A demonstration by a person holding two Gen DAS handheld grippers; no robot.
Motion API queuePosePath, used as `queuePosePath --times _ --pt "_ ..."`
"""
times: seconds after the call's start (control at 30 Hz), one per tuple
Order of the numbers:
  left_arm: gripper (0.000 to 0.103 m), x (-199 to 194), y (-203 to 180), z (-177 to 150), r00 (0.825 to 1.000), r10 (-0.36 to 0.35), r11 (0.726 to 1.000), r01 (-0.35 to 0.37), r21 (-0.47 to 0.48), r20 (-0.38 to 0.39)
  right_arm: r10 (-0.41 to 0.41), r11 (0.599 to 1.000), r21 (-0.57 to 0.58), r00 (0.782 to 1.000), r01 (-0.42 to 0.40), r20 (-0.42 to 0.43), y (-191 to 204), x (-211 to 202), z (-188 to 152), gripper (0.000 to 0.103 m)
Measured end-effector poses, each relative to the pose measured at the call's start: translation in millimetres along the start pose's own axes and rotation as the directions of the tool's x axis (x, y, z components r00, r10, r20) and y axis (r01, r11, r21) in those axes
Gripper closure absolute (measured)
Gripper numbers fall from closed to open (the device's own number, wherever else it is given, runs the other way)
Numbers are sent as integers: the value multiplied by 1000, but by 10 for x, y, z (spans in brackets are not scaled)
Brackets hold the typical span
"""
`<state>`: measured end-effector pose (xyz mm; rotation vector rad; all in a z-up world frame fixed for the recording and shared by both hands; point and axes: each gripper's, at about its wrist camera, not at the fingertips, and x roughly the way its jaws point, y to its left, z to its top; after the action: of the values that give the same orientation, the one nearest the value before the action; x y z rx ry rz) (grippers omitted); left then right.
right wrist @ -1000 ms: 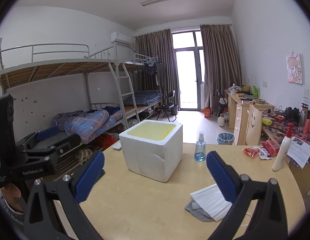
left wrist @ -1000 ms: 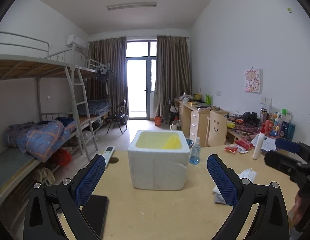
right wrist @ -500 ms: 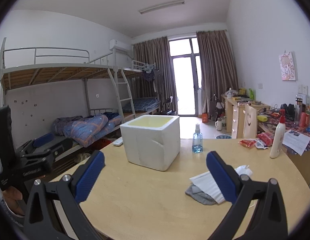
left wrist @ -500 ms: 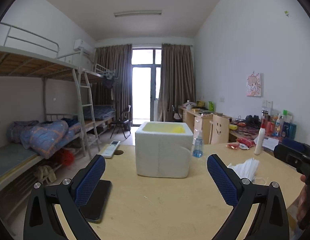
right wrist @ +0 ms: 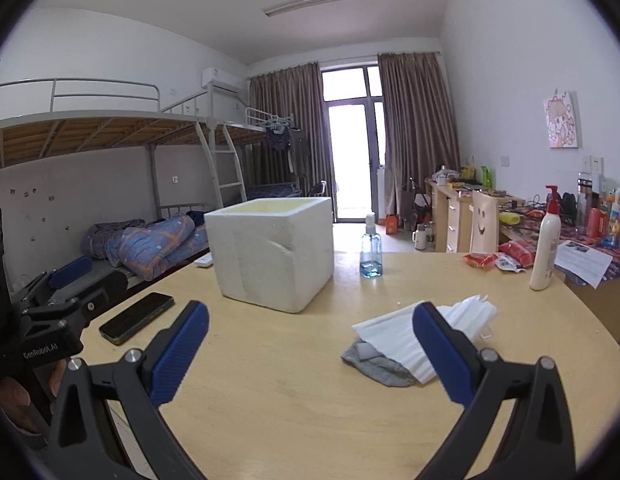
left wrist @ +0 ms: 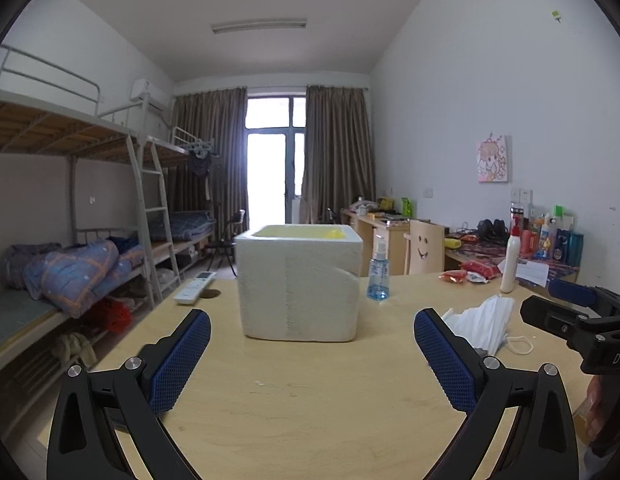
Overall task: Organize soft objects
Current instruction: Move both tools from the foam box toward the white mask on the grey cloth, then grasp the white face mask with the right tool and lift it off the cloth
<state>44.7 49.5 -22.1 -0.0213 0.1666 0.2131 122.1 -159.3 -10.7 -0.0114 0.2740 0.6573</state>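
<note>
A: Which step is in hand?

B: I'm judging it as the approach before a first pick. Both grippers are hovering low over the table (right wrist: 293,392), and neither is carrying anything. The left gripper (left wrist: 312,360) is standing wide, with only bare wood between its pads. The right gripper (right wrist: 310,354) is standing just as wide.

A: Where are the soft things lying?

B: They are lying in a small heap on the right part of the table. White masks (right wrist: 426,330) are fanning out on top, and a grey cloth (right wrist: 374,364) is poking out beneath them, touching them. The right gripper's right pad is partly hiding the heap in its own view. In the left wrist view the masks (left wrist: 484,320) are showing just beyond the left gripper's right pad.

A: And where are they likely going?

B: Probably into the foam box (right wrist: 271,254), which is sitting open-topped near the middle, apart from the heap. Something yellow is showing inside; I cannot tell what.

A: What is the next move calling for?

B: The right gripper is sitting nearest, so I'm expecting it to swing right and dip onto the heap. The masks are looking thin and loosely stacked, so a pinch near the centre may be needed, or some may be slipping free. The spray bottle (right wrist: 370,250) and phone (right wrist: 135,317) are standing clear of that path.
</note>
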Motion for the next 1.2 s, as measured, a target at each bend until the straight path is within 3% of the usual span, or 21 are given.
queuePosePath --times 0.17,0.33,0.57,0.8,1.2 --pt "1 166 -202 -5 998 -64 998 65 24 -21 -43 999 12 999 44 -28 -144 12 -35 0" --pt "1 327 -416 8 986 -158 987 160 27 -55 -107 994 20 993 108 -42 -322 -41 -31 0" --pt "1 551 -678 7 966 -237 969 243 52 -99 -182 981 56 981 185 -66 -646 -97 -50 0" --pt "1 817 -876 -27 928 -316 943 329 38 -199 -211 974 66 973 217 -89 -806 -56 -58 0" --pt "1 1202 -1079 -95 861 -385 905 423 46 -331 -150 984 67 971 164 -184 -971 138 -51 0"
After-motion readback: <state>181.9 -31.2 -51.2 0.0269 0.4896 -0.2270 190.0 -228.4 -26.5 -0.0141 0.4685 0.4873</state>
